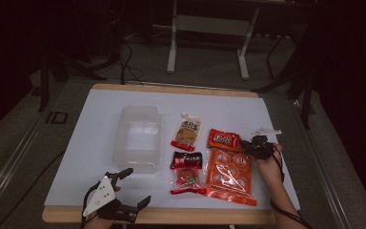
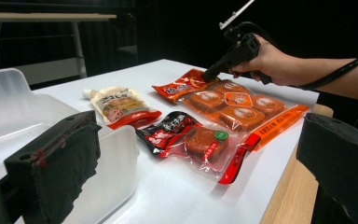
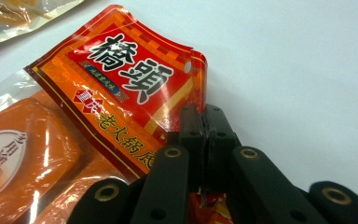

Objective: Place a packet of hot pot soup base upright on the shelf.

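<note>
Pack (image 1: 228, 168) lies at the table's (image 1: 90, 143) four o'clock; right gripper (image 1: 248, 143) sits at its top edge. Left gripper (image 2: 191, 163) stands spread, holding nothing. Right jaws pinch only the pack's corner (image 3: 186, 112), so it may slip or tear when lifted.

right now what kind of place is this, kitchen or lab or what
Probably a lab or studio rigged for recording, not a kitchen. A white-topped table stands in a dark room with cables on the floor and a bare metal stand behind it. Packaged foods and a clear plastic container are laid out like props.
</note>
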The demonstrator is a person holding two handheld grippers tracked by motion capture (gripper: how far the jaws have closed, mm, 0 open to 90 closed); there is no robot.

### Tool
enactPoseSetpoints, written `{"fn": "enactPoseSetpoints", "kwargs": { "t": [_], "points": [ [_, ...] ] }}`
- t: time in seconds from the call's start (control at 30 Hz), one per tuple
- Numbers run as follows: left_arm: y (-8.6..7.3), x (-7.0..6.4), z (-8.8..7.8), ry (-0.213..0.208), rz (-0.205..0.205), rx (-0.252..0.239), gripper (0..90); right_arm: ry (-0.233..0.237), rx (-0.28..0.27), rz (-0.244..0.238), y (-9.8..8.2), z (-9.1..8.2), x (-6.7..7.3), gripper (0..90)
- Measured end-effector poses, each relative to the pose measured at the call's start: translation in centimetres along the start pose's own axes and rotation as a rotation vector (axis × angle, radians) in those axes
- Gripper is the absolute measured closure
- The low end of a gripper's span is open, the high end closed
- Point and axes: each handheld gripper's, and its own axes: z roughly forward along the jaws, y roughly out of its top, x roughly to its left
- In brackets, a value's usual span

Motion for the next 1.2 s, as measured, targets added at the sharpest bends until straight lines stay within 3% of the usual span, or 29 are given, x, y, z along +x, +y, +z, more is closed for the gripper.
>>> {"fn": "enactPoseSetpoints", "kwargs": {
  "t": [0.3,0.4,0.47,0.5,0.73,0.87,0.97,1.2],
  "points": [
    [0.0,0.0,0.0,0.000,0.006,0.001,0.0,-0.006,-0.041,-0.008,0.4,-1.2,0.3,88.8],
    [0.1,-0.1,-0.1,0.019,0.019,-0.005,0.0,-0.021,-0.082,-0.025,0.9,-2.5,0.7,88.8],
    [0.1,0.0,-0.1,0.021,0.018,-0.006,0.0,-0.021,-0.082,-0.025,0.9,-2.5,0.7,88.8],
    [0.1,0.0,-0.1,0.021,0.008,0.001,0.0,-0.024,-0.112,-0.041,1.2,-3.5,1.1,88.8],
    [0.3,-0.2,0.0,0.013,-0.012,0.018,0.0,-0.019,-0.164,-0.064,1.8,-5.8,1.6,88.7],
    [0.4,-0.4,0.1,0.013,-0.004,0.026,0.0,-0.028,-0.179,-0.088,1.9,-6.7,2.0,88.7],
    [0.6,-0.7,0.1,0.008,0.005,0.032,0.0,-0.037,-0.222,-0.119,2.0,-8.5,2.7,88.8],
    [0.9,-0.8,0.3,-0.005,-0.014,0.031,0.0,-0.032,-0.275,-0.145,1.9,-10.9,3.6,88.8]
  ]
}}
